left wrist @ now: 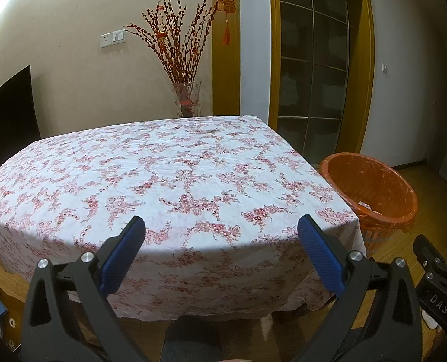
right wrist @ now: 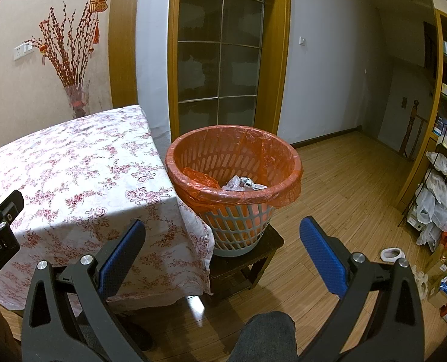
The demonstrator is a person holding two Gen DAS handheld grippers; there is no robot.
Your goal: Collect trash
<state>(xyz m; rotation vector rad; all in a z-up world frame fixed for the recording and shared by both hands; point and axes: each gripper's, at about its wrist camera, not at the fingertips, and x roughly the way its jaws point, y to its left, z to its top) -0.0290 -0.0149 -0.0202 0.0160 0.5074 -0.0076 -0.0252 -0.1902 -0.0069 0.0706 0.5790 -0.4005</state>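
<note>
Left view: the left claw (left wrist: 221, 253) has its blue pads wide apart and holds nothing. The desk (left wrist: 169, 169) ahead of it shows no trash.
Right view: the right claw (right wrist: 222, 256) is wide apart too, and empty. The trash (right wrist: 243, 183) lies in the orange-lined bin (right wrist: 234, 169) just ahead, on a small stool (right wrist: 247, 259).
Risk: I think a claw reaching low could bump the bin and tip it off the stool.

The basket (right wrist: 237, 226) rim hides most of the trash (right wrist: 243, 183).
</note>
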